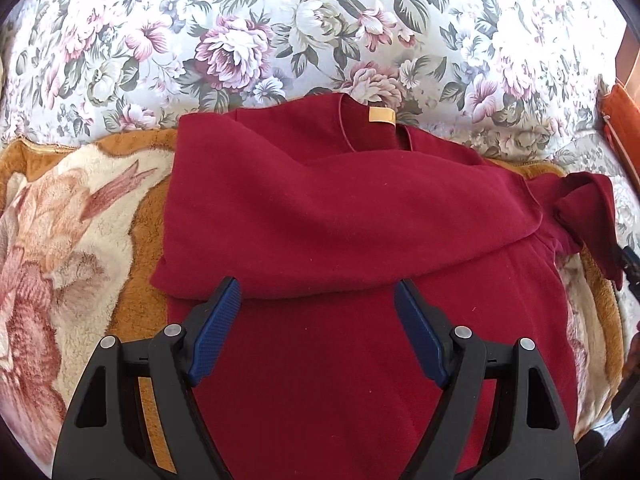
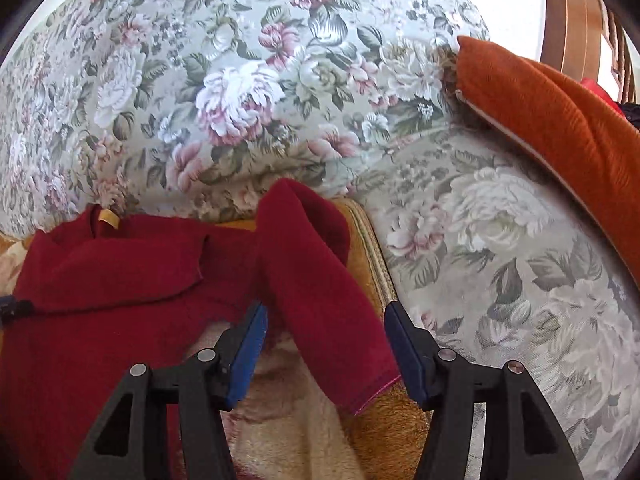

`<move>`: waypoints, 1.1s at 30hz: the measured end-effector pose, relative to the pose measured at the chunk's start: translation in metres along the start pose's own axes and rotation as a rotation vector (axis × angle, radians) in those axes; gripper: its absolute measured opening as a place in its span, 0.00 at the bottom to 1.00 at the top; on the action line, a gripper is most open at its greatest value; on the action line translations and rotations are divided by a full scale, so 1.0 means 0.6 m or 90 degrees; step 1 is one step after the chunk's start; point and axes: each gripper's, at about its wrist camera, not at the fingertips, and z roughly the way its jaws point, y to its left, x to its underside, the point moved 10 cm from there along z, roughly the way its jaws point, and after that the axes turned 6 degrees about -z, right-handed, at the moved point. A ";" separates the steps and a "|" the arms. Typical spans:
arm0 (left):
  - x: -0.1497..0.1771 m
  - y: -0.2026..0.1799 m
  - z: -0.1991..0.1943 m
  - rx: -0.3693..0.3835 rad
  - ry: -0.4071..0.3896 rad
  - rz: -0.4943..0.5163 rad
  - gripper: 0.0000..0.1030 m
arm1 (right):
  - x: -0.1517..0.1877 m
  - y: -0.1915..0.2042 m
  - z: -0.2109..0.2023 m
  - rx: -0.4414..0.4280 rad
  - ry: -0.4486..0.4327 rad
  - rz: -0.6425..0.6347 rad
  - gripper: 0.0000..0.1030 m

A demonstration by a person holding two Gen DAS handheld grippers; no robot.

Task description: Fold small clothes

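A dark red long-sleeved top (image 1: pixel 328 208) lies flat on a fleece blanket (image 1: pixel 72 240), its collar with a yellow tag (image 1: pixel 382 115) at the far side. One sleeve is folded across the chest. My left gripper (image 1: pixel 318 300) is open and empty, just above the body below the folded sleeve's edge. In the right wrist view the same top (image 2: pixel 100 280) lies at the left and its other sleeve (image 2: pixel 320 296) runs loose between the fingers of my right gripper (image 2: pixel 326 320), which is open and not closed on it. The cuff lies near me.
A floral sofa back (image 1: pixel 280 28) rises behind the blanket, with floral seat fabric (image 2: pixel 500 240) to the right. An orange cushion (image 2: pixel 560 120) leans at the far right, beside a wooden frame (image 2: pixel 576 12). The blanket's braided edge (image 2: pixel 372 248) runs beside the sleeve.
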 end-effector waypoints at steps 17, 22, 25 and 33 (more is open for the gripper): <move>-0.039 0.068 -0.052 0.024 -0.037 -0.070 0.77 | -0.176 0.202 -0.164 -0.356 -0.112 -0.009 0.06; -0.038 0.092 -0.068 0.016 -0.045 -0.060 0.77 | -0.210 0.250 -0.157 -0.329 -0.133 0.020 0.08; -0.033 0.101 -0.062 0.007 -0.044 -0.051 0.77 | -0.171 0.197 -0.127 -0.214 -0.108 0.043 0.51; -0.015 0.093 -0.035 0.018 -0.019 -0.066 0.77 | -0.004 0.058 -0.046 -0.083 0.019 0.091 0.54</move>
